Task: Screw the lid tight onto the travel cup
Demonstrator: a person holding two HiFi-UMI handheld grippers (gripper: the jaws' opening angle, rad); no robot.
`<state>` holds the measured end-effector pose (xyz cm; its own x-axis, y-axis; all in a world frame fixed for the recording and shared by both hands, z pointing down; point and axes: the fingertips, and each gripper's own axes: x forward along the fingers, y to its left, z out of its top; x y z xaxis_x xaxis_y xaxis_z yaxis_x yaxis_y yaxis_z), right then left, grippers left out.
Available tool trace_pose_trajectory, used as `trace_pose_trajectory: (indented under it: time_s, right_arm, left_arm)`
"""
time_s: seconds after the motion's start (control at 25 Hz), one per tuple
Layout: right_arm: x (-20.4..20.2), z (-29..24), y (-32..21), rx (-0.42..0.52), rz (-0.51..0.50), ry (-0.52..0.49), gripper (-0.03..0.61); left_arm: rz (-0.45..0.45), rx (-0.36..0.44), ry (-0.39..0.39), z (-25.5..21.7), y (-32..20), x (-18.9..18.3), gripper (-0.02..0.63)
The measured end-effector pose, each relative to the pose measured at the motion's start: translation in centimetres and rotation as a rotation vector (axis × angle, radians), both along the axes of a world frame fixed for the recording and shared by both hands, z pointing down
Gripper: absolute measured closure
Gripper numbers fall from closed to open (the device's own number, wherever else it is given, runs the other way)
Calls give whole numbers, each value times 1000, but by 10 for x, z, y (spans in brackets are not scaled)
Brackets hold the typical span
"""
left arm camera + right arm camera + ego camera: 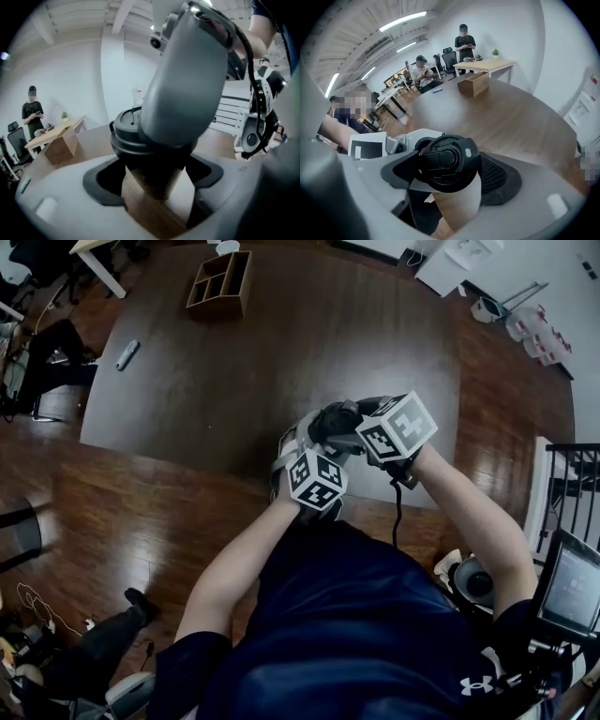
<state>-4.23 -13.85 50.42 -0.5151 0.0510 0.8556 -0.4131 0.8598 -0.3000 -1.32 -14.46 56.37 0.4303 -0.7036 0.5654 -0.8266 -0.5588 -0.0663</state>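
I hold a travel cup with a tan body [151, 183] and a black lid [124, 130] near the front edge of the table [281, 362]. My left gripper [152, 187] is shut on the cup's body and holds it upright. My right gripper [449, 165] comes down over the top, and its grey body [187, 79] fills the left gripper view. The lid [447, 161] sits between the right gripper's black pads [499, 177], which stand wide around it without clearly pressing. In the head view the two marker cubes [317, 482] hide most of the cup.
A wooden organiser box [220, 282] stands at the table's far side and a small grey device [127, 354] lies at its left. Desks, chairs and several people [464, 40] are beyond the table. A white railing [234, 115] is to the right.
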Motion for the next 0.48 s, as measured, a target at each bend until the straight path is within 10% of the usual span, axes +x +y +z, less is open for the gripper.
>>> trace_pose_trajectory:
  time_s: [0.12, 0.28, 0.48]
  right_arm:
    - [1, -6, 2, 97, -129, -3, 159]
    - [2, -35, 7, 370, -649, 39, 153]
    - [1, -5, 13, 350, -1074, 228, 153]
  left_arm:
    - [37, 1, 11, -2, 5, -2, 213]
    - [240, 41, -59, -10, 13, -6, 213]
    - [420, 26, -199, 5, 2, -7, 207]
